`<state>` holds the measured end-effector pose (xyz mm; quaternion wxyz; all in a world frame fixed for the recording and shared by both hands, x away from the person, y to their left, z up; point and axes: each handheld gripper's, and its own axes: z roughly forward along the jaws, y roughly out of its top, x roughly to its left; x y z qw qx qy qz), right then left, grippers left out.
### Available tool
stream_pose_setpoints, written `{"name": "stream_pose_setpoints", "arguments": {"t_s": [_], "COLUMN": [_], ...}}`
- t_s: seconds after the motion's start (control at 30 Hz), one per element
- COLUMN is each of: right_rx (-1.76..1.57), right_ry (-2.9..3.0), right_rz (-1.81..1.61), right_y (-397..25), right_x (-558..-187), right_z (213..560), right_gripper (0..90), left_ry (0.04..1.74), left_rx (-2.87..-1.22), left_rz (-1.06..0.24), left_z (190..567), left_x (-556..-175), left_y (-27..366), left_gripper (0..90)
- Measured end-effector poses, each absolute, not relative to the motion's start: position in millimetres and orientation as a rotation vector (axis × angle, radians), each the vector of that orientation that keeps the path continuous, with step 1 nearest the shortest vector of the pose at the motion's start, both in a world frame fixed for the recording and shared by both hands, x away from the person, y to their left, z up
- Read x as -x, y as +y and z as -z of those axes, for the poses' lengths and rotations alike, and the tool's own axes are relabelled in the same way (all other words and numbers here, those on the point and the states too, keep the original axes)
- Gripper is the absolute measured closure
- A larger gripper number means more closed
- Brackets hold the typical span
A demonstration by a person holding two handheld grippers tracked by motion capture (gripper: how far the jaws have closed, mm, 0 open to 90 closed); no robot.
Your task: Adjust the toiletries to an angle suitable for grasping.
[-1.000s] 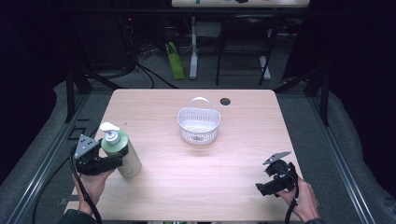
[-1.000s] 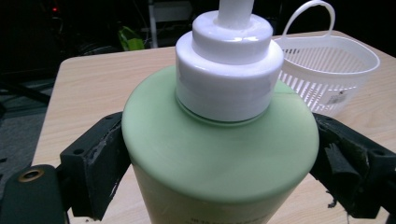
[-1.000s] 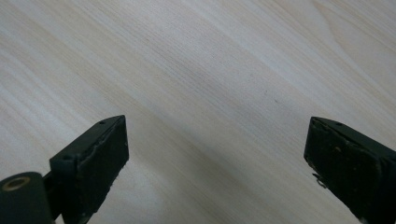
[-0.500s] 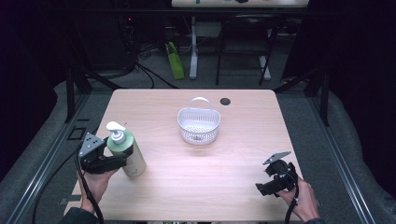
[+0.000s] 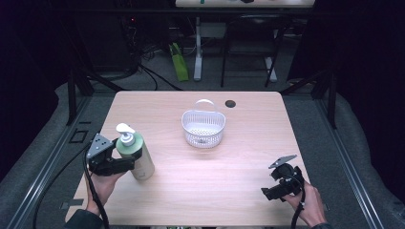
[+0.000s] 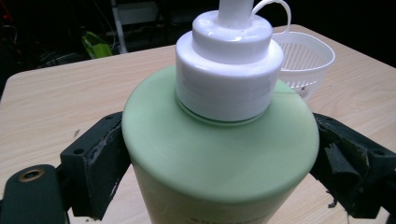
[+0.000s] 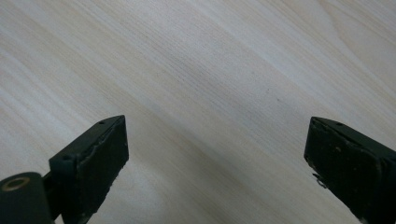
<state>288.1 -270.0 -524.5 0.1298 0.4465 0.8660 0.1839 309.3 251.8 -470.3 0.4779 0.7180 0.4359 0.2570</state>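
Note:
A pale green pump bottle [image 5: 136, 155] with a white pump top stands tilted at the table's left. My left gripper [image 5: 125, 164] is shut on its body; in the left gripper view both black jaws press the sides of the bottle [image 6: 219, 144] just under its shoulder. A white perforated basket [image 5: 203, 127] with a thin handle sits in the middle of the table, and the basket [image 6: 303, 56] shows again behind the bottle. My right gripper [image 5: 268, 193] rests low at the table's front right, open, with bare wood [image 7: 210, 93] between its jaws.
The wooden table [image 5: 248, 157] has a dark round hole [image 5: 230, 103] near its far edge. Beyond it are dark floor, table legs and a green object [image 5: 179, 67]. Bare wood lies between the basket and the right gripper.
The left gripper and the bottle have shifted to the right and slightly toward the table's middle. The right gripper has stayed in place.

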Motion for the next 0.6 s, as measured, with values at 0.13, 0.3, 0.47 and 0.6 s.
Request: {"name": "stream_pose_setpoints", "arguments": {"t_s": [0.13,0.3,0.47,0.6], "right_rx": [-1.291,-1.294,-1.294,-1.292], "right_ry": [2.517,2.519,2.522,2.522], "right_rz": [-0.527,-0.531,-0.53,-0.528], "right_y": [-270.5,-270.3,-270.7,-270.7], "right_x": [-288.3,-288.3,-288.4,-288.5], "right_z": [524.8,524.9,524.9,525.0], "right_gripper": [5.9,5.9,6.0,6.0], "left_ry": [1.05,1.036,1.007,0.985], "left_rx": [-1.762,-1.773,-1.785,-1.796], "left_rz": [-0.617,-0.606,-0.59,-0.575], "left_z": [470.1,469.7,469.7,469.4], "left_x": [-311.0,-313.0,-315.6,-318.6], "left_y": [249.0,245.4,239.8,233.7], "left_gripper": [11.8,11.8,11.8,11.9]}}
